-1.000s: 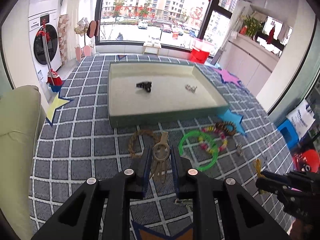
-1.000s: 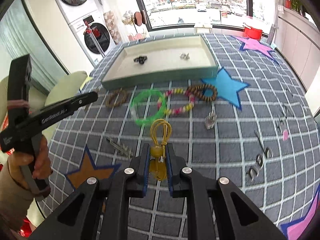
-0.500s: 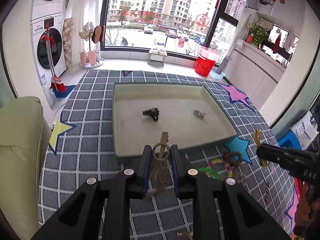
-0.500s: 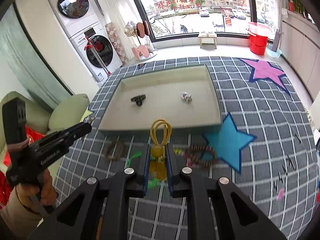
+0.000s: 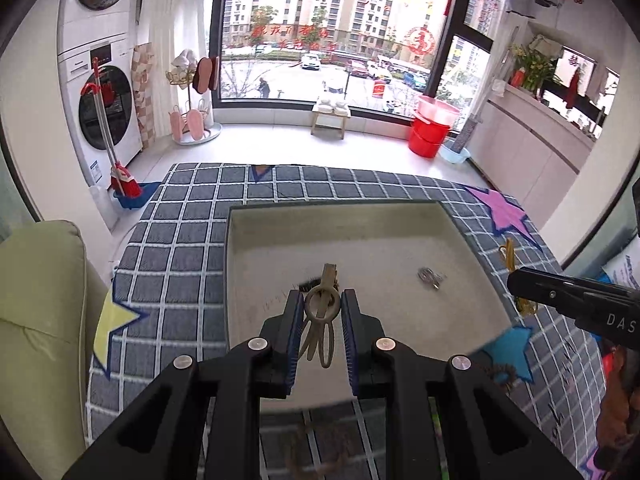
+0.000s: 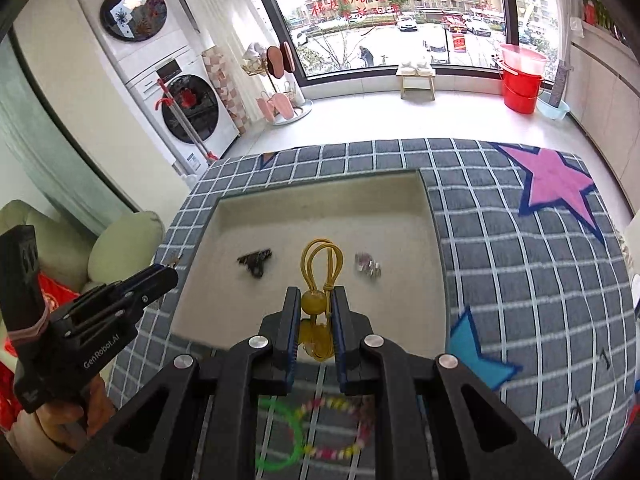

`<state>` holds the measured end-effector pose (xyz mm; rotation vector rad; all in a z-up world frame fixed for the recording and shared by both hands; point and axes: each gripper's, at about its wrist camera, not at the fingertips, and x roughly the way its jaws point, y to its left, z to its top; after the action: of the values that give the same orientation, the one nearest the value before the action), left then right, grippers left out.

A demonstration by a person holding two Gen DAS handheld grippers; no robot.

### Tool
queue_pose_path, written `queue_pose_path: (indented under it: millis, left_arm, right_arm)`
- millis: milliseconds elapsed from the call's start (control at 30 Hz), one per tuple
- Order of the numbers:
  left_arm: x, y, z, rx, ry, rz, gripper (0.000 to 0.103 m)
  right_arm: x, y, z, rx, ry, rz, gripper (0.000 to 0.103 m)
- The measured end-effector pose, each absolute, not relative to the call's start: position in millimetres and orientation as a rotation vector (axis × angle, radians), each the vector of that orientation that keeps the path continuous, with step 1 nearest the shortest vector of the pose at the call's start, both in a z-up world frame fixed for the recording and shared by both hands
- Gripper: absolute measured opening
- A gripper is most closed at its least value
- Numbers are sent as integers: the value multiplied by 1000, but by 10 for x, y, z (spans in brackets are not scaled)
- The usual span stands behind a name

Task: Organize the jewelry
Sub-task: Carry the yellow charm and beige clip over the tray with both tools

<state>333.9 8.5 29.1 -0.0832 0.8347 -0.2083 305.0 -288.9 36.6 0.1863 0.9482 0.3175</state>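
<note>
Left gripper [image 5: 320, 312] pinching a beige ring-shaped hair clip [image 5: 322, 308], centre frame, over the near part of the shallow cream rectangular tray [image 5: 240, 264] on the grey checked cloth [image 5: 180, 240]. Right gripper [image 6: 315, 308] clamped on a yellow elastic hair tie with a bead [image 6: 314, 302], loop sticking up over the tray's middle. In tray: black hair clip [image 6: 255, 261] left, small silver piece [image 6: 367, 265] right. Green ring [image 6: 280, 440] and multicoloured bead bracelet [image 6: 340, 428] blurred at bottom, outside tray.

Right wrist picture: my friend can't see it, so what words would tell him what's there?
The right gripper, jaws shut on a yellow cord with a bead, hangs over a shallow beige tray on a grey checked cloth. A dark clip and a silvery piece lie in the tray; the left gripper is at left.
</note>
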Motion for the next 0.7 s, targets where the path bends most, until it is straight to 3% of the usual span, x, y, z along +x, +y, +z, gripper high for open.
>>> queue_pose_path:
  millis: [367, 700]
  left_arm:
    - [4025, 44, -72, -81, 901, -139, 33]
    - [4188, -50, -370, -30, 942, -119, 33]
  right_arm:
    - [3792, -2877, -45, 201, 985, 256, 16]
    - [4024, -2836, -379, 190, 1013, 232, 16]
